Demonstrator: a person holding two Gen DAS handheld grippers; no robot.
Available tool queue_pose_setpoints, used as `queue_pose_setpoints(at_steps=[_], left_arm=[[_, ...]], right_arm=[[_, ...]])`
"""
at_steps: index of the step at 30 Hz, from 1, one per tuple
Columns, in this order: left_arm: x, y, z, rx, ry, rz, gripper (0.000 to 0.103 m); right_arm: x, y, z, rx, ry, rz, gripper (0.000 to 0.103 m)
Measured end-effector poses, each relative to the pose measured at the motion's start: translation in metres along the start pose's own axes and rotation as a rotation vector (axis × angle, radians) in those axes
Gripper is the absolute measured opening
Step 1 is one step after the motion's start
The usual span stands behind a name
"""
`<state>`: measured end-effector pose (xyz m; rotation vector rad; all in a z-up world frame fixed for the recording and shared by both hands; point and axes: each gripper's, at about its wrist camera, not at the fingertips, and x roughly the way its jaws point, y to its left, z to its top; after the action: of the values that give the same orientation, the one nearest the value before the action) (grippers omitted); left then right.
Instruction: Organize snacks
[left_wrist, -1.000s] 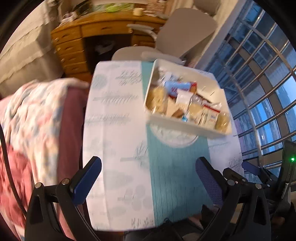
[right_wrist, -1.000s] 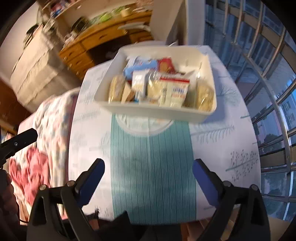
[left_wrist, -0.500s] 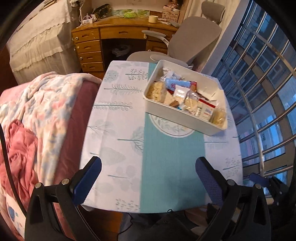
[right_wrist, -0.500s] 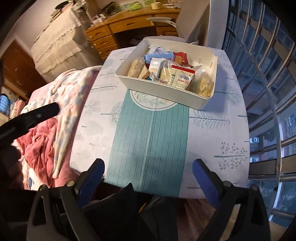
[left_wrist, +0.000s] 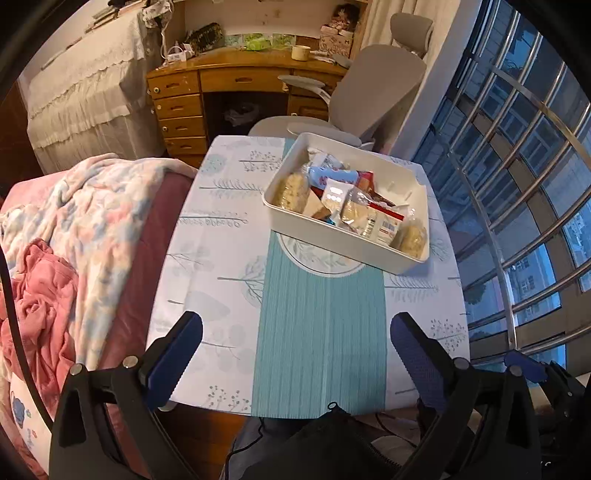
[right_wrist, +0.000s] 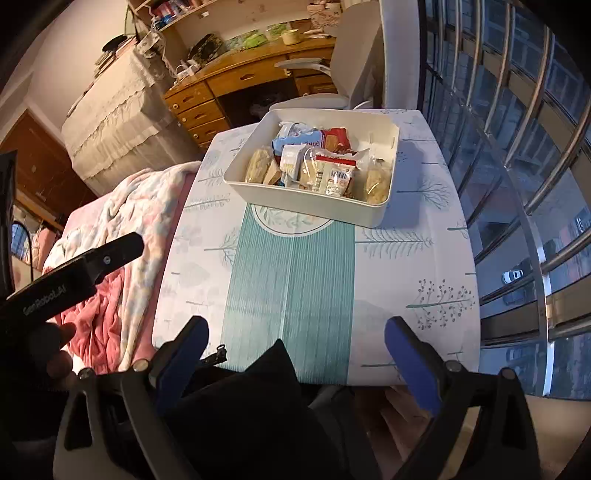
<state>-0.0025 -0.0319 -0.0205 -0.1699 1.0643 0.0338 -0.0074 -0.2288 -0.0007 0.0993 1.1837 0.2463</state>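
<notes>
Left tongs (left_wrist: 295, 343) open, right tongs (right_wrist: 295, 343) open, snacks (right_wrist: 317, 166) in white bin (right_wrist: 306, 205)

I see a white bin (left_wrist: 334, 243) of snacks with a light-blue packet (right_wrist: 297, 141) and a red one (right_wrist: 335, 138). My bench (left_wrist: 221, 236) wears a white tree-print cloth with a teal stripe; both tools have blue pads (left_wrist: 173, 363).

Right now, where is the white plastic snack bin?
In both wrist views the white plastic snack bin sits at the far end of the tablecloth-covered table, toward its window side, just before the grey office chair.
</notes>
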Motion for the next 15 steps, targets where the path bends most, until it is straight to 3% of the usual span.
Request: queue_pose_setpoints(at_steps=[2,15], left_arm=[[0.0,0.0,0.002,0.009,0.003,0.002,0.102],[0.005,0.005,0.013,0.043,-0.003,-0.009,0.102]], right_arm=[[0.0,0.003,0.002,0.0,-0.006,-0.001,0.103],[0.022,0.017,0.008,0.056,0.005,-0.016,0.103]])
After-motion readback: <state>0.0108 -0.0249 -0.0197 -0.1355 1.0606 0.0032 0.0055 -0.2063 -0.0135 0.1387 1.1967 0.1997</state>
